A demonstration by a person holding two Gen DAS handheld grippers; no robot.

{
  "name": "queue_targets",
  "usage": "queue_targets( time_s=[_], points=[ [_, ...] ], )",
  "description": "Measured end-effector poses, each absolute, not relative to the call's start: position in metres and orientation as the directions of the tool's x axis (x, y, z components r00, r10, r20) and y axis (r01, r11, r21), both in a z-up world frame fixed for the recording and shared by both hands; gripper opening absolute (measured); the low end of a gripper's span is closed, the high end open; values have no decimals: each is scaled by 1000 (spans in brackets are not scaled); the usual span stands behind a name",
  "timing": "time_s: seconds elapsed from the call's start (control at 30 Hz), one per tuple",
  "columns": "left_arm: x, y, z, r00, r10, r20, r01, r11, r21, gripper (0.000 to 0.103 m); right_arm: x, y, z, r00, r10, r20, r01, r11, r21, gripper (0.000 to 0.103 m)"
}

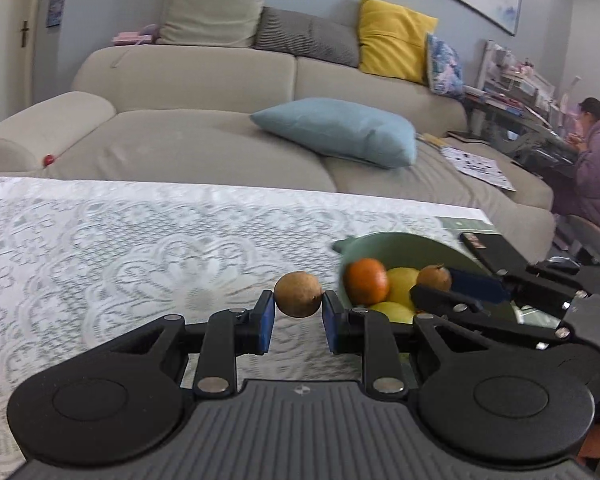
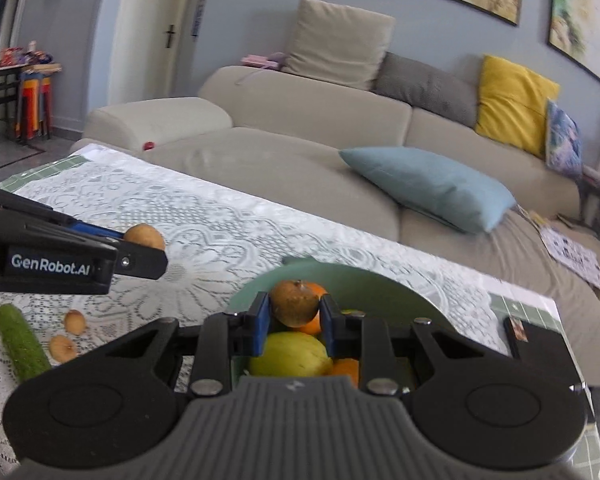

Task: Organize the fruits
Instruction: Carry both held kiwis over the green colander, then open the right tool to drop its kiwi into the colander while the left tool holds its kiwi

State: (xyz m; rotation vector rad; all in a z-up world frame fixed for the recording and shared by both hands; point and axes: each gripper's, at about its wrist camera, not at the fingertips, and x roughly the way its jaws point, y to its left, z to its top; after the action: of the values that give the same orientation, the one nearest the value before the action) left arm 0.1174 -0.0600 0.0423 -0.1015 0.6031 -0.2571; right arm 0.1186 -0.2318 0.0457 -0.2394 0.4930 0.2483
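Observation:
My left gripper is shut on a small round brown fruit, held above the lace tablecloth just left of the green bowl. In the bowl lie an orange and yellow fruits. My right gripper is shut on a second brown fruit over the green bowl, above a yellow-green fruit and oranges. In the right wrist view the left gripper comes in from the left with its brown fruit.
A cucumber and two small brown fruits lie on the lace tablecloth at the left. A dark phone rests near the table's right edge. Behind the table stands a beige sofa with cushions; a person sits far right.

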Motion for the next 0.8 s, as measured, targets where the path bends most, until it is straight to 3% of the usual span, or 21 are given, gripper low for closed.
queue_targets(
  time_s=[0.33, 0.8],
  points=[
    [135, -108, 32, 751, -337, -568, 290, 941, -175, 28, 127, -268, 33, 852, 25, -523, -142, 972, -185, 24],
    [151, -129, 18, 686, -404, -605, 352, 912, -209, 28, 139, -275, 23, 825, -22, -565, -103, 976, -189, 23]
  ],
)
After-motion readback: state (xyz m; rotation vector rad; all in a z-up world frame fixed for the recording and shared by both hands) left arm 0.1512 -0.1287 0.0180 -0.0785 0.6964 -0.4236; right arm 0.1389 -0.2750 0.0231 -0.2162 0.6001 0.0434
